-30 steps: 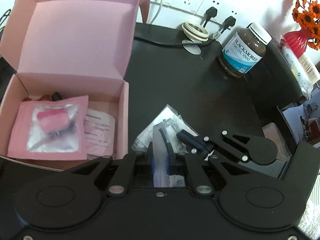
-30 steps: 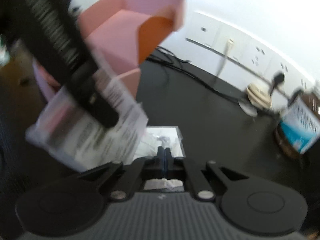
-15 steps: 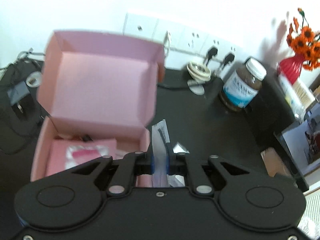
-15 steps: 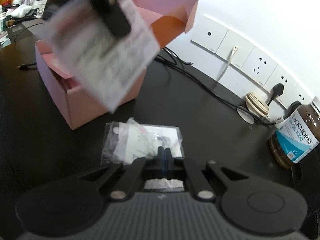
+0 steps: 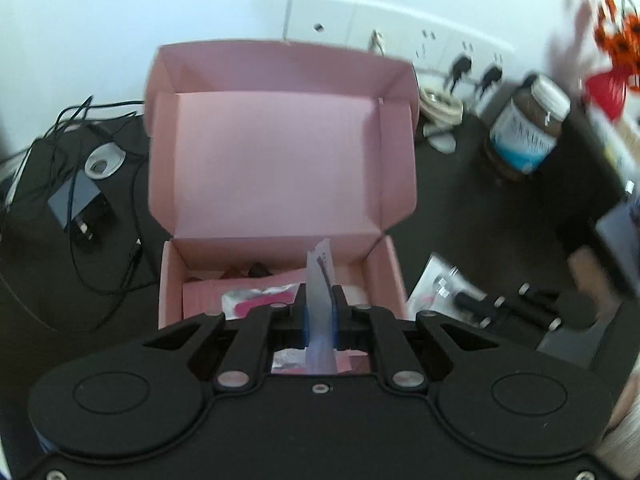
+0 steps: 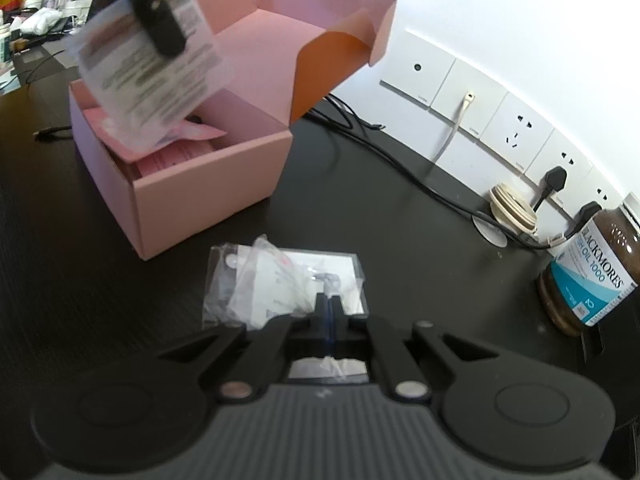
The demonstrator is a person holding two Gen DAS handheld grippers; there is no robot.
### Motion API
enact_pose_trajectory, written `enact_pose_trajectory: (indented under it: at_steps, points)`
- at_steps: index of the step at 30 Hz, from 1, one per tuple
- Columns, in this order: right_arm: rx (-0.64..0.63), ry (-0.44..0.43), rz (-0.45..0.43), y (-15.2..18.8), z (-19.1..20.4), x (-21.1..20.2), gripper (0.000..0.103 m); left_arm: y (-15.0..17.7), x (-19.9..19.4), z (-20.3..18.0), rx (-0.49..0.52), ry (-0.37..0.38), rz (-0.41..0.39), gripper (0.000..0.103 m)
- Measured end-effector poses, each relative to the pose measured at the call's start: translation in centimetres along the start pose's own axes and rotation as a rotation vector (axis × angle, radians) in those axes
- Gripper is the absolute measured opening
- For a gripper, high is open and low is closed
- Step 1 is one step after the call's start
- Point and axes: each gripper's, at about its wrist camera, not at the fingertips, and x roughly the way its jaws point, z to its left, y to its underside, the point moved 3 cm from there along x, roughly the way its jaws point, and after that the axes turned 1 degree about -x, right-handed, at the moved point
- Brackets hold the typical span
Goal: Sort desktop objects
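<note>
Motion since 1 second ago: my left gripper (image 5: pixel 320 312) has lifted its clear printed packet (image 5: pixel 321 280) off the surface (image 6: pixel 380 216) and now hangs it over the open pink box (image 6: pixel 208 184), jaws pinching it edge-on. My right gripper (image 6: pixel 329 308) stays low, jaws pressed together on the clear bags (image 6: pixel 276 276) lying on the surface beside the box.

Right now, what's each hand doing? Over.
Left gripper shut on clear packet, above open pink box. Right gripper shut on plastic bag on desk. Nothing blocking.
</note>
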Motion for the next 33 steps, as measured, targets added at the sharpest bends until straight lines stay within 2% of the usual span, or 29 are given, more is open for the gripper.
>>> enact_pose_trajectory:
  at_steps: [2,5,10,14,16,17,18,27,30,32,33]
  points:
    - [-0.038,-0.035,-0.018,0.9,-0.4,-0.1,0.003,0.2,1.2,0.4,0.015,-0.041,0.031,0.009]
    - [-0.050,-0.035,-0.014,1.0,-0.6,-0.2,0.003,0.4,2.7,1.3,0.022,-0.099,0.071,0.010]
    - [-0.050,-0.033,-0.013,1.2,-1.2,-0.4,0.003,0.9,3.9,2.1,0.077,-0.187,0.081,0.013]
    - [-0.053,-0.033,-0.012,1.4,-1.8,-0.5,0.003,1.3,4.1,1.5,0.144,-0.248,0.059,0.024]
    - [-0.056,-0.034,-0.011,1.5,-2.2,-0.6,0.003,1.2,3.6,1.2,0.163,-0.279,0.041,0.061]
    - [-0.057,-0.035,-0.010,1.6,-2.4,-0.6,0.003,1.1,3.1,1.1,0.168,-0.287,0.024,0.091]
    - [-0.058,-0.035,-0.010,1.7,-2.6,-0.7,0.003,1.1,2.4,1.1,0.170,-0.278,-0.008,0.094]
    - [-0.034,-0.040,-0.010,2.4,-4.8,-1.1,0.003,0.8,-3.2,0.9,0.089,-0.189,-0.168,0.095]
    - [-0.002,-0.038,-0.016,2.6,-6.0,-1.6,0.004,1.3,-4.4,0.5,0.061,-0.197,-0.229,0.095]
    - [0.019,-0.022,-0.038,2.7,-6.9,-2.5,0.019,1.9,-4.6,0.4,0.039,-0.205,-0.249,0.095]
    - [0.020,-0.015,-0.056,2.7,-7.2,-3.2,0.035,2.2,-4.7,0.4,0.028,-0.208,-0.259,0.095]
